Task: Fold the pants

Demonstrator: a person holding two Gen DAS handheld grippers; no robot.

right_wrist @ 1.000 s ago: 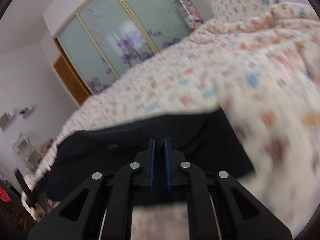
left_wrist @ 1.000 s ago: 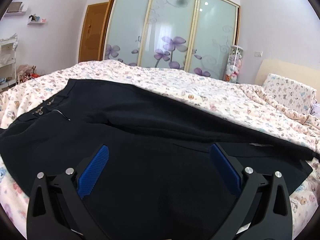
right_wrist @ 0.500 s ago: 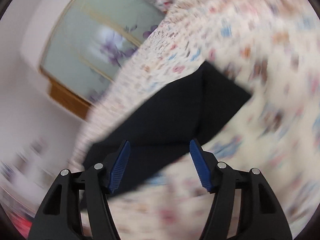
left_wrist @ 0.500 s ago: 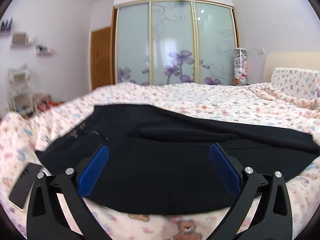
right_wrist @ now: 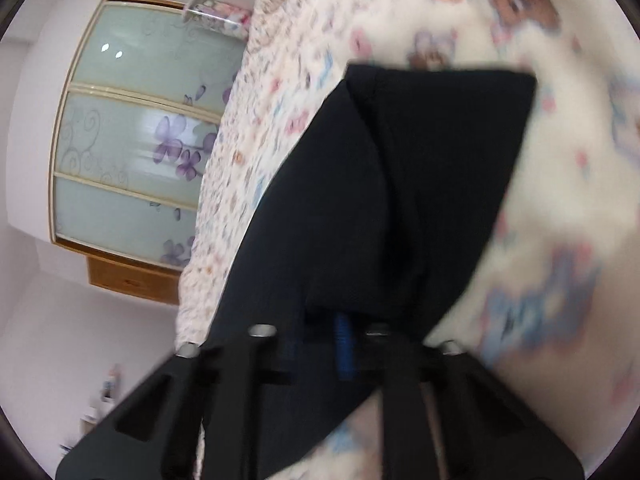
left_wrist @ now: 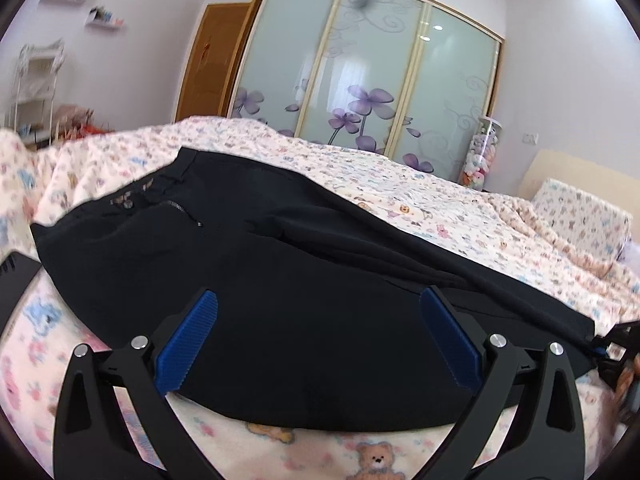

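Note:
Black pants (left_wrist: 304, 280) lie spread on a floral bedspread (left_wrist: 420, 200), waistband and zipper at the left, legs running right. My left gripper (left_wrist: 318, 344) is open and empty, its blue pads (left_wrist: 188, 340) hovering over the near edge of the pants. My right gripper (right_wrist: 320, 344) is shut on the leg end of the pants (right_wrist: 400, 200); the black cloth drapes over its blue pads. The right gripper also shows at the right edge of the left wrist view (left_wrist: 612, 348).
A dark flat device (left_wrist: 14, 280) lies on the bed at the left. Sliding wardrobe doors (left_wrist: 360, 72) with purple flowers stand behind the bed. A pillow (left_wrist: 580, 216) and headboard are at the right. White shelves stand at the far left.
My right gripper opened half a second ago, rolled sideways and has now shut on the pants' leg end. My left gripper stayed open, shifting a little over the pants.

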